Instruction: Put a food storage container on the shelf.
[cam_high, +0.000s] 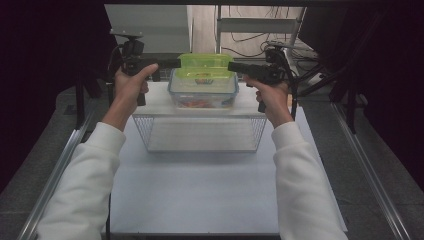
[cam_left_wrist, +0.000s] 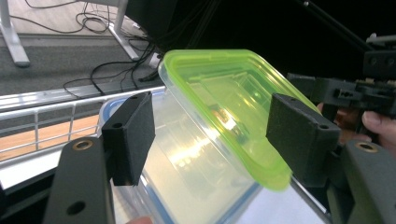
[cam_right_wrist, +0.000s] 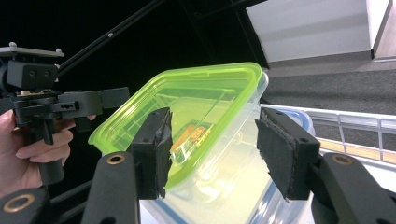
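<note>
A green-lidded clear container (cam_high: 205, 67) sat tilted on top of a blue-rimmed clear container (cam_high: 202, 92), which stood on a white wire shelf (cam_high: 200, 131) on the bench (cam_high: 195, 200). The left tongs (cam_high: 175, 63) flanked the green container's left end, pads apart and not pressing on it; in the left gripper view its rim lay between them. The right tongs (cam_high: 232, 66) stood likewise parted at its right end, the lid between their pads without a grip.

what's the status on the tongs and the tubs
Left tongs, right tongs: both open, flanking green-rimmed tub. It sits tilted on blue-rimmed tub. Nothing in the way.
</note>
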